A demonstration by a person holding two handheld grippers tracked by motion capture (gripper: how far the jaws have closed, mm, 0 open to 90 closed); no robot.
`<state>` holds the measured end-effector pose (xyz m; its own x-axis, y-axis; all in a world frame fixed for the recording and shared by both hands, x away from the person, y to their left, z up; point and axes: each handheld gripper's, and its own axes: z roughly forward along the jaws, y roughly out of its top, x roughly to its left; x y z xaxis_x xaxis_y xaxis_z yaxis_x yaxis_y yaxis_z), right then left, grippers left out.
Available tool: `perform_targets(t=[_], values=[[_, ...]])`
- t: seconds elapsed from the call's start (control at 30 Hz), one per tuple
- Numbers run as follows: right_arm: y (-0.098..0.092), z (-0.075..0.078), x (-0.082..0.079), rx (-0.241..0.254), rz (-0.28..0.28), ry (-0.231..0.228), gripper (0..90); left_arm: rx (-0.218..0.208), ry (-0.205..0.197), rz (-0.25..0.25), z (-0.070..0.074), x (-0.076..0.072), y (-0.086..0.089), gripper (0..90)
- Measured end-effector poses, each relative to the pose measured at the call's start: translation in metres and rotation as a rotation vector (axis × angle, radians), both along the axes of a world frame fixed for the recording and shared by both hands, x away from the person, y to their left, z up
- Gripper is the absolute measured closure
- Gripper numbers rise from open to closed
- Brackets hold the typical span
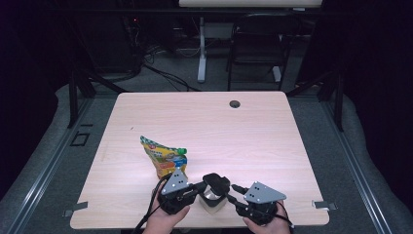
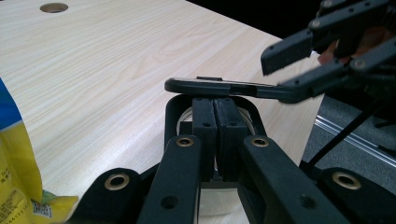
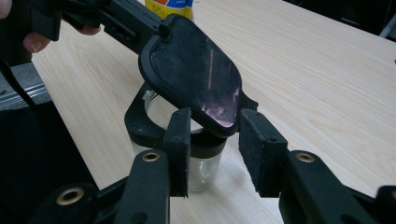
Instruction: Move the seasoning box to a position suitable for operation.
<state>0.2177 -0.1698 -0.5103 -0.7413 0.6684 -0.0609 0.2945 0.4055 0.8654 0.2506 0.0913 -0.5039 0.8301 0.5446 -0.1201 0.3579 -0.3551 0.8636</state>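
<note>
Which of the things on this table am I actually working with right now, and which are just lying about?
In the job:
- clear glass jar with black collar
- its black hinged lid, tipped open
- left gripper, shut at the jar's collar
- right gripper, jaws open either side of the lid's edge

Lying about:
- yellow and green snack bag, beyond the jar on the pale wooden table

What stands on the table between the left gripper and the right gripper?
A clear jar with its black lid tilted up stands between the left gripper and the right gripper, as the high view shows.
</note>
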Motion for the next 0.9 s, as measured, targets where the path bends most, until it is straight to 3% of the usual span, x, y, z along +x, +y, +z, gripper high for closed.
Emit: perform_targets(t=[0.23,0.4,0.63,0.8,0.9], values=[[0.004,-0.002,0.002,0.011,0.011,-0.004,58.7,-0.005,0.008,0.001,0.0,0.002,-0.002,88.2],[0.01,-0.005,0.0,-0.009,0.019,-0.009,56.9,-0.002,0.002,0.0,0.001,0.003,-0.002,88.0],[0.023,-0.007,0.004,-0.02,-0.027,-0.05,54.9,-0.005,-0.001,-0.001,-0.001,0.003,-0.003,87.3],[0.031,-0.01,0.005,-0.062,-0.052,-0.092,56.3,0.027,0.014,0.003,-0.012,0.004,-0.004,87.3],[0.032,-0.009,0.003,-0.062,-0.056,-0.109,59.0,0.033,0.025,0.009,-0.018,0.005,-0.003,87.3]])
